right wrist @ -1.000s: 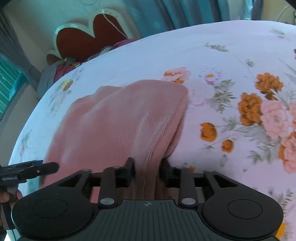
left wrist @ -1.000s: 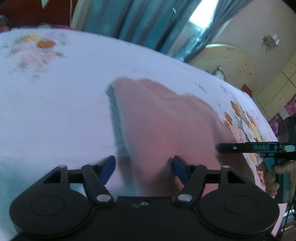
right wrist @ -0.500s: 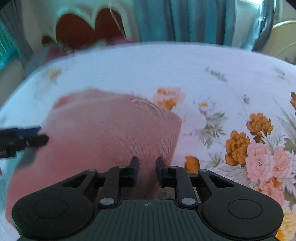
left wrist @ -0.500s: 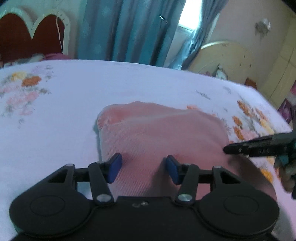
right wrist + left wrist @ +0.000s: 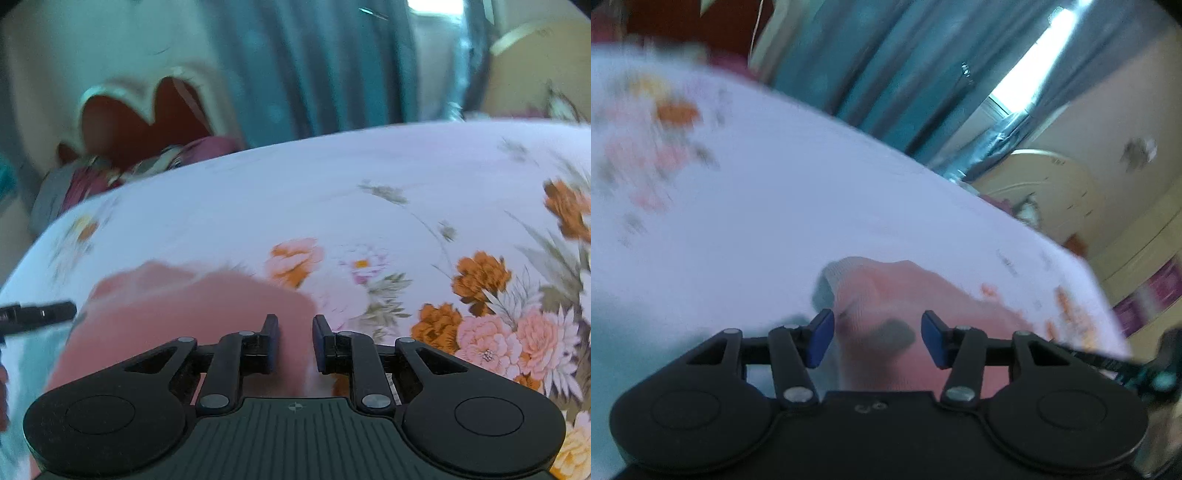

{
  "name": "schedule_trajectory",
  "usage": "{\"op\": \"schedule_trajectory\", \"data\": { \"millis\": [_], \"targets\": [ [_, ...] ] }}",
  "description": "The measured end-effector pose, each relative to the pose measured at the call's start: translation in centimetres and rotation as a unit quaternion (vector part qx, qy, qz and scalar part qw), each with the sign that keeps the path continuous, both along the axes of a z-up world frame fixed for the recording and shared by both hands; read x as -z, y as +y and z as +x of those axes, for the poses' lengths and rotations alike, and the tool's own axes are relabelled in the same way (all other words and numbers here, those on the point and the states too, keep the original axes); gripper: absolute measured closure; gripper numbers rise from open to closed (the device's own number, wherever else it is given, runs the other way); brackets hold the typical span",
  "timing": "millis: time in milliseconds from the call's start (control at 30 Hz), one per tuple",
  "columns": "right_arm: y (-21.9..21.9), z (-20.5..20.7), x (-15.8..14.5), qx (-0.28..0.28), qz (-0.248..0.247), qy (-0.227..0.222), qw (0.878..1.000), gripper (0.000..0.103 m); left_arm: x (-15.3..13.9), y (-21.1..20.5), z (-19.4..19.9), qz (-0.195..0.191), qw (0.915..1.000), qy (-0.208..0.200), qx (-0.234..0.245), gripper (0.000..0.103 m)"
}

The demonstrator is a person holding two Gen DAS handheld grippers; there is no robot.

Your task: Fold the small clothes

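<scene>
While the pink garment [image 5: 897,295] lay folded on the floral bedsheet [image 5: 775,192], near the bed's close edge, the left gripper [image 5: 877,341] hovered over its left part with its blue-padded jaws spread wide and nothing between them. To the right, the right gripper [image 5: 295,341] stood over the garment's right edge, jaws parted by a narrow gap, seemingly gripping nothing, though blur left that uncertain. The step looked like a release after a fold; the next move would call for a fresh pinch on an edge or for smoothing. Only the left view showed a pale underside at the garment's far left corner; only the right view showed the headboard [image 5: 147,110].
</scene>
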State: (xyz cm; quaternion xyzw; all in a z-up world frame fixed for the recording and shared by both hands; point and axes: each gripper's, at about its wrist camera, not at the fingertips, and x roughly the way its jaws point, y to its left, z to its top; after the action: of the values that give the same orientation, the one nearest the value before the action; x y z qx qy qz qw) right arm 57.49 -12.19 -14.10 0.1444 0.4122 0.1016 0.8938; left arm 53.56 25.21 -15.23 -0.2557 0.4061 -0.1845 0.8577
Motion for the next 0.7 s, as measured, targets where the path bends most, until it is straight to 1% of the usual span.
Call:
{"op": "schedule_trajectory", "data": {
  "millis": [33, 67, 100, 133, 167, 200, 233, 267, 333, 367, 400, 433, 467, 500, 533, 567, 600, 633, 667, 700],
  "targets": [
    [-0.3, 0.2, 0.1, 0.007, 0.007, 0.005, 1.000, 0.083, 0.8, 0.3, 0.9, -0.036, 0.9993, 0.012, 0.006, 0.055],
    [-0.5, 0.2, 0.3, 0.012, 0.014, 0.007, 1.000, 0.083, 1.5, 0.6, 1.8, -0.077, 0.9968, 0.015, 0.011, 0.062],
    [-0.5, 0.1, 0.4, 0.015, 0.017, 0.009, 1.000, 0.083, 1.6, 0.9, 2.2, -0.098, 0.9952, -0.001, 0.007, 0.064],
    [-0.4, 0.0, 0.5, 0.016, 0.017, 0.010, 1.000, 0.083, 1.2, 1.3, 2.2, -0.111, 0.9931, -0.035, -0.007, 0.065],
    [-0.4, -0.2, 0.6, 0.016, 0.017, 0.009, 1.000, 0.083, 0.9, 1.9, 2.1, -0.123, 0.9904, -0.058, -0.022, 0.065],
    [-0.3, -0.4, 0.5, 0.016, 0.016, 0.007, 1.000, 0.083, 0.6, 2.6, 2.0, -0.133, 0.9882, -0.066, -0.038, 0.065],
    [-0.6, -0.7, 0.5, 0.018, 0.015, 0.005, 1.000, 0.083, 0.2, 3.1, 1.8, -0.126, 0.9887, -0.062, -0.052, 0.065],
    [-0.7, -0.8, 0.3, 0.021, 0.014, 0.002, 1.000, 0.083, -0.3, 3.3, 1.3, -0.105, 0.9909, -0.064, -0.054, 0.065],
    [-0.5, -1.1, -0.3, 0.021, 0.017, -0.008, 1.000, 0.083, -1.6, 2.7, -0.2, -0.038, 0.9959, -0.075, -0.033, 0.065],
    [-0.3, -1.1, -0.6, 0.017, 0.015, -0.013, 1.000, 0.083, -2.1, 1.9, -1.1, -0.009, 0.9969, -0.078, -0.012, 0.065],
    [0.2, -1.2, -0.9, 0.007, 0.013, -0.019, 1.000, 0.083, -2.5, 0.8, -2.0, 0.022, 0.9962, -0.083, 0.015, 0.065],
    [0.9, -1.4, -1.1, -0.010, 0.010, -0.025, 1.000, 0.083, -2.7, -0.4, -3.1, 0.046, 0.9936, -0.094, 0.041, 0.065],
    [2.0, -1.7, -1.1, -0.037, -0.001, -0.030, 0.999, 0.083, -2.7, -1.7, -3.8, 0.059, 0.9912, -0.100, 0.063, 0.065],
    [2.9, -1.9, -0.8, -0.064, -0.016, -0.032, 0.997, 0.083, -2.4, -3.0, -4.3, 0.078, 0.9884, -0.098, 0.085, 0.063],
    [3.9, -2.0, -0.4, -0.093, -0.036, -0.030, 0.995, 0.083, -1.9, -4.2, -4.5, 0.111, 0.9851, -0.088, 0.097, 0.062],
    [4.8, -2.1, 0.3, -0.112, -0.070, -0.018, 0.991, 0.083, -1.2, -5.0, -4.8, 0.141, 0.9820, -0.076, 0.100, 0.061],
    [5.0, -2.2, 1.1, -0.112, -0.105, -0.005, 0.988, 0.083, -0.9, -5.0, -5.2, 0.139, 0.9832, -0.075, 0.092, 0.061],
    [4.4, -2.3, 1.2, -0.105, -0.093, -0.006, 0.990, 0.083, -0.9, -4.7, -5.5, 0.122, 0.9873, -0.063, 0.080, 0.062],
    [3.9, -2.3, 0.9, -0.089, -0.092, 0.003, 0.992, 0.083, -1.1, -4.3, -6.0, 0.114, 0.9892, -0.055, 0.074, 0.062],
    [3.7, -2.5, 0.6, -0.079, -0.109, 0.004, 0.991, 0.083, -1.4, -4.3, -6.5, 0.121, 0.9882, -0.057, 0.075, 0.062]
  ]
}}
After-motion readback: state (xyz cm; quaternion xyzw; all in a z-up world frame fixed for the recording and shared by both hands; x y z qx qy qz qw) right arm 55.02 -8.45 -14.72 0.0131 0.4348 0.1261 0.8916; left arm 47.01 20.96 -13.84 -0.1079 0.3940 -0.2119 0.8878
